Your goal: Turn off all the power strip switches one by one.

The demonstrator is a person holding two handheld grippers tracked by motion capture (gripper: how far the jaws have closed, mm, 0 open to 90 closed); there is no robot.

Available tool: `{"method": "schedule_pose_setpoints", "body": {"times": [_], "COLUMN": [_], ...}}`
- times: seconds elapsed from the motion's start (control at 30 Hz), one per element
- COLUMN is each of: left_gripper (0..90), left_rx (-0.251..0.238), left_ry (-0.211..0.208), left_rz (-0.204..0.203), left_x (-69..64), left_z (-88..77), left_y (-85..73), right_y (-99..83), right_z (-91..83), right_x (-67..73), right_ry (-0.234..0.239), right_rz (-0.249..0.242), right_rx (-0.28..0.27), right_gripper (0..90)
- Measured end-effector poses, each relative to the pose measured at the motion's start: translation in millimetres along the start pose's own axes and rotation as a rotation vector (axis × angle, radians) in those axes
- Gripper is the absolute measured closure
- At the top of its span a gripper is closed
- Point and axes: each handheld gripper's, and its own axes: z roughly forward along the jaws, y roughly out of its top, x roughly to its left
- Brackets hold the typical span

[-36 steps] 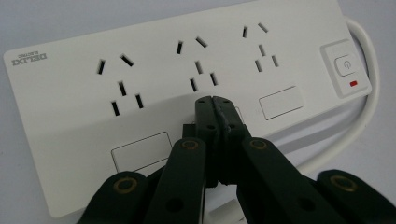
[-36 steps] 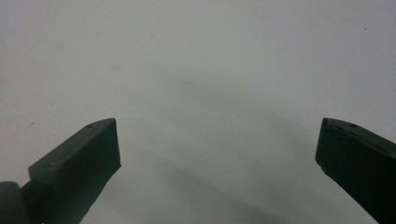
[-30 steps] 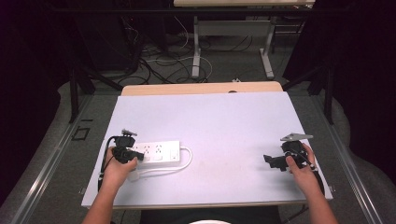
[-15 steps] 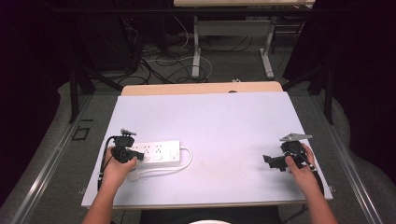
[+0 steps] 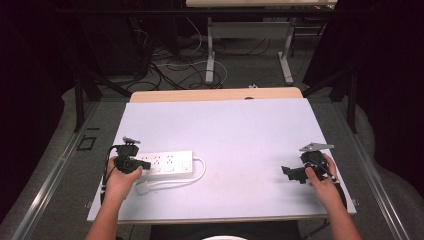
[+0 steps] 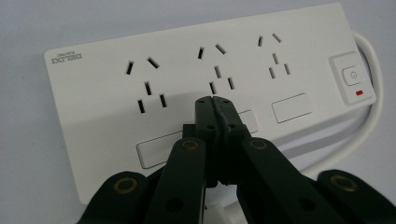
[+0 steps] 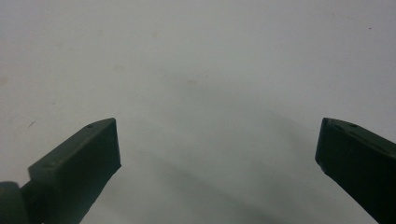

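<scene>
wide-apart jaws over bare table (image 7: 201,60)

Both forearms are bare, with no sleeve reaching the wrists. The left gripper (image 6: 213,100) is black plastic, its two slim fingers (image 6: 205,108) carried on broad linkage arms pinned with brass-coloured rivets, and a black cable trails from its body. The right gripper (image 5: 289,172) is black too, topped by a grey three-cornered plate; its pads (image 7: 95,147) are flat, dark, square-ended blocks with small screw holes.

High view overlooks table (image 5: 240,130); left tool view close on power strip (image 6: 196,70).
</scene>
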Motion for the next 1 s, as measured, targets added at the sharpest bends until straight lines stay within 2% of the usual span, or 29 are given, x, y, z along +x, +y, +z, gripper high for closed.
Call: {"method": "schedule_pose_setpoints", "body": {"times": [0.03, 0.17, 0.27, 0.37, 0.5, 0.53, 0.63, 0.7, 0.73, 0.8, 0.93, 0.97, 1.0], "left_gripper": [90.0, 90.0, 90.0, 90.0, 90.0, 90.0, 90.0, 90.0, 90.0, 90.0, 90.0, 90.0, 90.0], "left_rx": [-0.017, -0.029, -0.020, -0.038, -0.037, -0.022, -0.041, -0.029, -0.037, -0.041, -0.038, -0.021, -0.036], "left_ry": [0.003, 0.003, 0.004, 0.010, 0.012, 0.007, 0.012, 0.011, 0.016, 0.018, 0.015, 0.016, 0.021], "left_rz": [-0.008, -0.015, -0.020, -0.030, -0.039, -0.036, -0.050, -0.055, -0.048, -0.065, -0.067, -0.068, -0.075], "left_x": [0.1, 2.8, 5.8, 8.3, 12.0, 13.4, 16.4, 18.7, 20.3, 20.8, 23.4, 24.0, 23.9], "left_z": [0.4, -2.7, -6.4, -7.1, -8.1, -9.3, -8.9, -10.5, -10.3, -10.2, -10.9, -11.9, -10.5], "left_y": [-0.6, -1.2, -1.0, -2.1, -2.7, -2.3, -3.6, -3.9, -4.3, -5.5, -7.3, -7.4, -8.5], "right_y": [0.0, 0.0, 0.0, 0.0, 0.0, 0.0, 0.1, 0.0, 0.0, 0.0, 0.2, 0.2, 0.1], "right_z": [0.1, -0.5, -0.5, -0.6, -0.6, -0.6, -0.8, -0.7, -0.9, -0.8, -1.5, -1.6, -1.8], "right_x": [-0.1, -0.5, -0.5, -0.4, -0.7, -0.7, -0.7, -0.8, -0.8, -1.1, -0.8, -0.8, -1.0], "right_ry": [0.002, 0.001, 0.000, 0.000, 0.001, 0.001, 0.001, 0.001, 0.001, 0.002, -0.002, -0.002, -0.002], "right_rz": [-0.001, -0.002, 0.000, -0.001, 0.000, 0.000, -0.002, -0.002, -0.001, 0.000, 0.008, 0.007, 0.006], "right_rx": [0.000, 0.000, 0.000, 0.000, -0.001, -0.001, -0.001, -0.001, -0.001, -0.002, -0.003, -0.004, -0.004], "right_gripper": [0.0, 0.0, 0.0, 0.0, 0.0, 0.0, 0.0, 0.0, 0.0, 0.0, 0.0, 0.0, 0.0]}}
